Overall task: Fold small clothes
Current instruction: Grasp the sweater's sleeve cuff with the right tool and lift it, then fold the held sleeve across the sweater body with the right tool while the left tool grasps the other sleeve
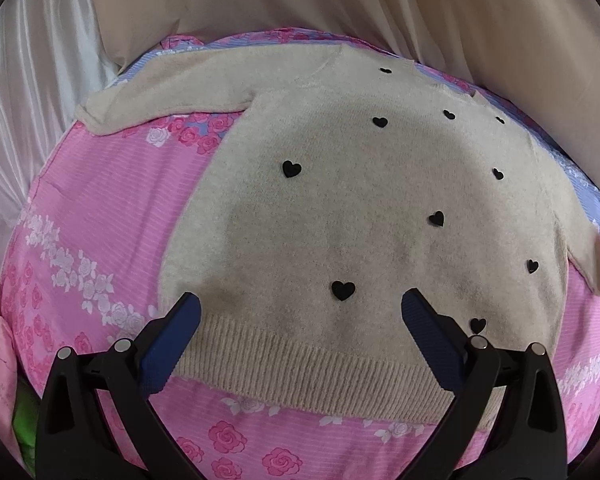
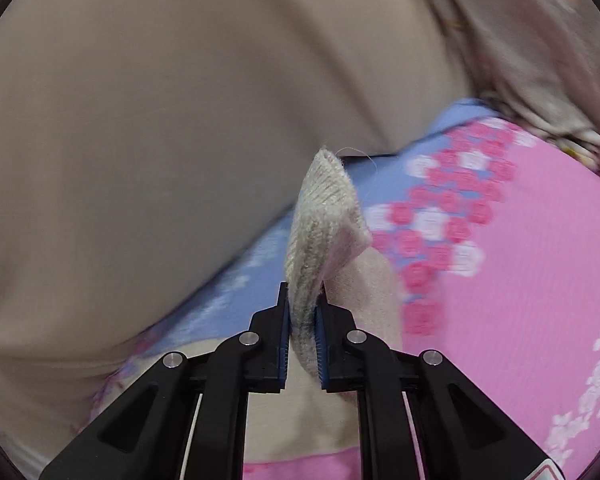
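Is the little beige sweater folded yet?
Mostly spread: the sweater lies flat on the bedsheet, one sleeve cuff pinched in the right gripper.

Both wrist views over sweater (image 1: 340, 200)

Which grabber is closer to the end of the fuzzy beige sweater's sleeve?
Right. The right gripper is pinching the ribbed beige sleeve cuff between its blue pads. The left gripper hangs open over the beige heart-dotted sweater's bottom hem, away from either sleeve.
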